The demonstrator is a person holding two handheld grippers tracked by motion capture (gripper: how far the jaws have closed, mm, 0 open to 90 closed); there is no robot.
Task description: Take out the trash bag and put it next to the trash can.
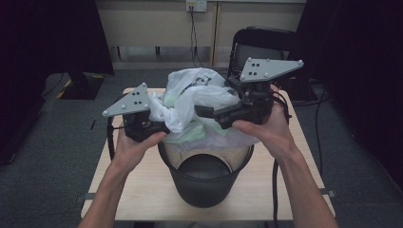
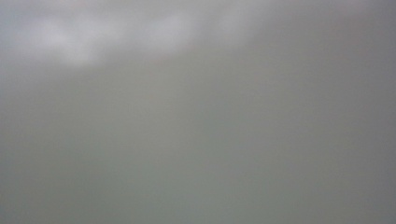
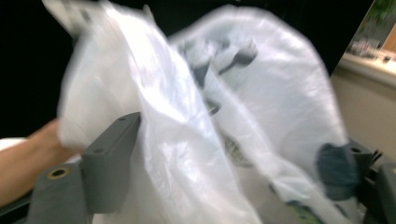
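The bag (image 1: 190, 102) sat bunched over the bin (image 1: 204, 178) on the bench (image 1: 142, 190). The left hand-held gripper (image 1: 154, 126) pinched the bag; the right hand-held gripper (image 1: 209, 115) stood spread. With 1 grip, the bag could slip inside.

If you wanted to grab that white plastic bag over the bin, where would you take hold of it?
Probably on a bunched fold of the plastic bag near its edge, coming in from the side at bin-rim height. The film is thin and crumpled there, so it gathers between the fingers; the puffed top over the black bin would likely slip.
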